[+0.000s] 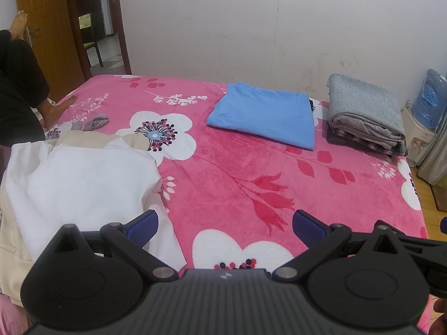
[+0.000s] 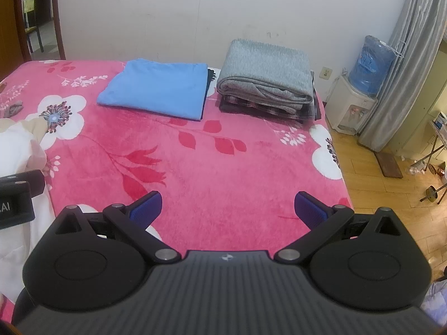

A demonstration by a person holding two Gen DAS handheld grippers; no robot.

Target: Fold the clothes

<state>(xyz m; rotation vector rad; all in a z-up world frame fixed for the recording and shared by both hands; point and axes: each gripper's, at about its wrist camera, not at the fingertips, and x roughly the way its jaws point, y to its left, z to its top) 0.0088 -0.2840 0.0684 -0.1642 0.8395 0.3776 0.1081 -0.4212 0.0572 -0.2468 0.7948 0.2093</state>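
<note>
Covering the bed (image 1: 237, 167) is a pink floral blanket, with a crumpled white garment (image 1: 78, 178) at its left side, a folded blue shirt (image 1: 265, 114) near the wall and a grey folded pile (image 1: 366, 111) beside it; the left hand-held gripper (image 1: 225, 223) and right hand-held gripper (image 2: 227, 206) both hover spread wide, empty

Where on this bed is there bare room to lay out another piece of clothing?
The pink blanket is bare between the white garment and the folded blue shirt. The far edge is crowded: blue shirt, then the grey stack.
</note>
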